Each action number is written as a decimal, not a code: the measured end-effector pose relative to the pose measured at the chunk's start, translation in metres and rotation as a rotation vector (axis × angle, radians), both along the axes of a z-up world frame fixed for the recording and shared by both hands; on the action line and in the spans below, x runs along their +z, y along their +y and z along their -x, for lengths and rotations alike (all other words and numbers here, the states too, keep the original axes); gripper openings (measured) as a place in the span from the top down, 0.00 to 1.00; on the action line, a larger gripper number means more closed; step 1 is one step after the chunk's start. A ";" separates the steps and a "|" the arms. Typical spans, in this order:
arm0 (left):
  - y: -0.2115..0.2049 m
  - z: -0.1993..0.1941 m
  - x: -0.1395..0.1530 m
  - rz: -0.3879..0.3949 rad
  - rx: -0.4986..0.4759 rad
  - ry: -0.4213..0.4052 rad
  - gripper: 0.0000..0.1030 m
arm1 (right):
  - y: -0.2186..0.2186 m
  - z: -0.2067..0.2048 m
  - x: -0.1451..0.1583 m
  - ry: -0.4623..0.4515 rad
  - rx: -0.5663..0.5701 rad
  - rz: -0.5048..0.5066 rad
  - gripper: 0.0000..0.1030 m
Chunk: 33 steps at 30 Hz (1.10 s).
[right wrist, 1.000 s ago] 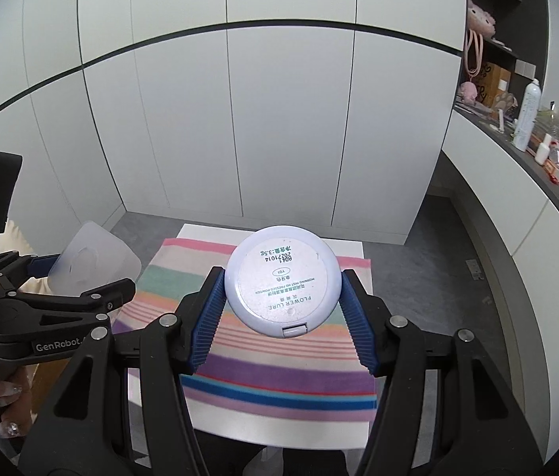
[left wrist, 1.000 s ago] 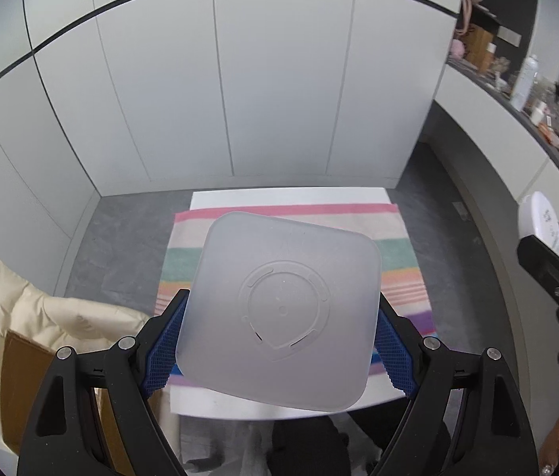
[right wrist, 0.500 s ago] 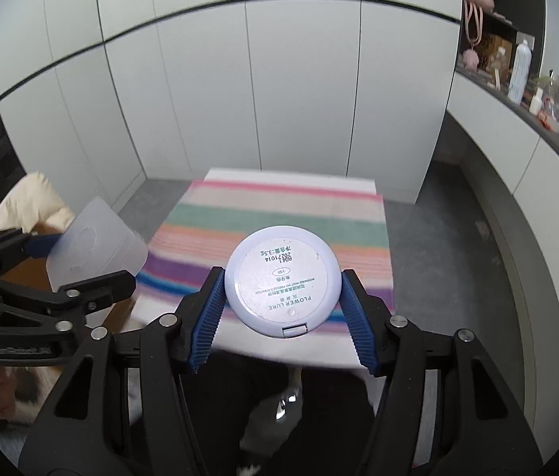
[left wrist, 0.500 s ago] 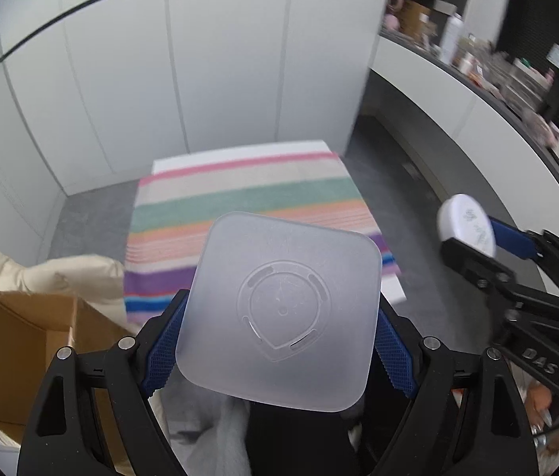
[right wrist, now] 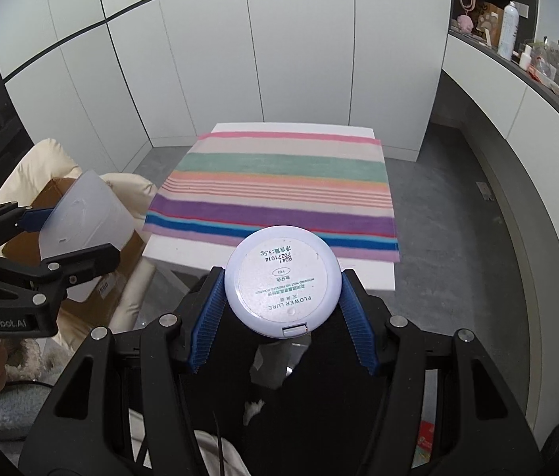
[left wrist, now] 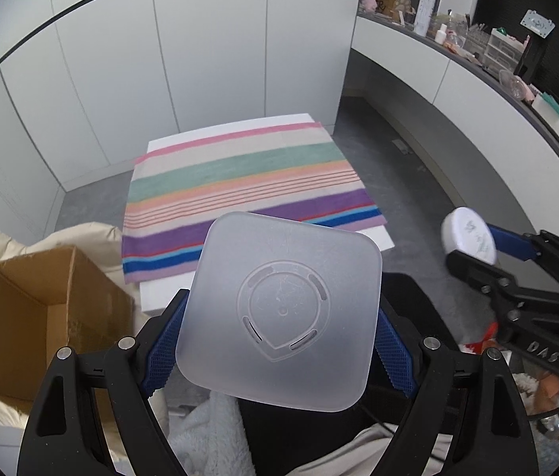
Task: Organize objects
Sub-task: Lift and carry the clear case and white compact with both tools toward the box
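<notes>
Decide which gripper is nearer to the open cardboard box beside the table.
Left. The left gripper, clamping a frosted square lid, hangs right by the cardboard box; the right gripper, clamping a round compact, sits farther off, before the table's near edge.

Black plastic left gripper (left wrist: 277, 351) and right gripper (right wrist: 281, 319), blue ribbed pads, silver screws, white "GenRobot.AI" lettering on the side

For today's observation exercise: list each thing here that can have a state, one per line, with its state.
Frosted square plastic container: gripped in left tongs.
Round white compact: closed, gripped in right tongs.
Brown cardboard box: open.
Striped cloth: spread flat on white table.
</notes>
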<state>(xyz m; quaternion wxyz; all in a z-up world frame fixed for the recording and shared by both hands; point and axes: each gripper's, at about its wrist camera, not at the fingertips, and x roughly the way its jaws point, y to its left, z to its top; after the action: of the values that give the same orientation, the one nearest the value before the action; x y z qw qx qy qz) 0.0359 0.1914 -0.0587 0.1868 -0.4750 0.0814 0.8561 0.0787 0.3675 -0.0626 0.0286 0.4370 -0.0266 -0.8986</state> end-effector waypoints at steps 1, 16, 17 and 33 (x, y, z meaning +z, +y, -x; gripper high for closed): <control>-0.002 -0.002 -0.002 0.001 0.004 -0.005 0.17 | 0.001 -0.003 -0.001 -0.003 -0.003 -0.002 0.42; -0.033 0.011 -0.032 -0.002 0.080 -0.097 0.17 | -0.003 0.005 -0.015 -0.024 0.025 -0.024 0.42; -0.037 0.010 -0.033 0.000 0.087 -0.100 0.17 | -0.007 0.007 -0.016 -0.024 0.032 -0.039 0.42; -0.158 -0.008 -0.047 -0.024 0.380 -0.129 0.17 | -0.139 0.046 -0.031 -0.016 0.382 -0.050 0.42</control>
<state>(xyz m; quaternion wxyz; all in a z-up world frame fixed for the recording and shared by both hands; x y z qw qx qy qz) 0.0437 0.0337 -0.1052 0.0324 -0.5333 -0.0321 0.8447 0.0330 0.2286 -0.0936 0.1879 0.4418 0.0788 -0.8737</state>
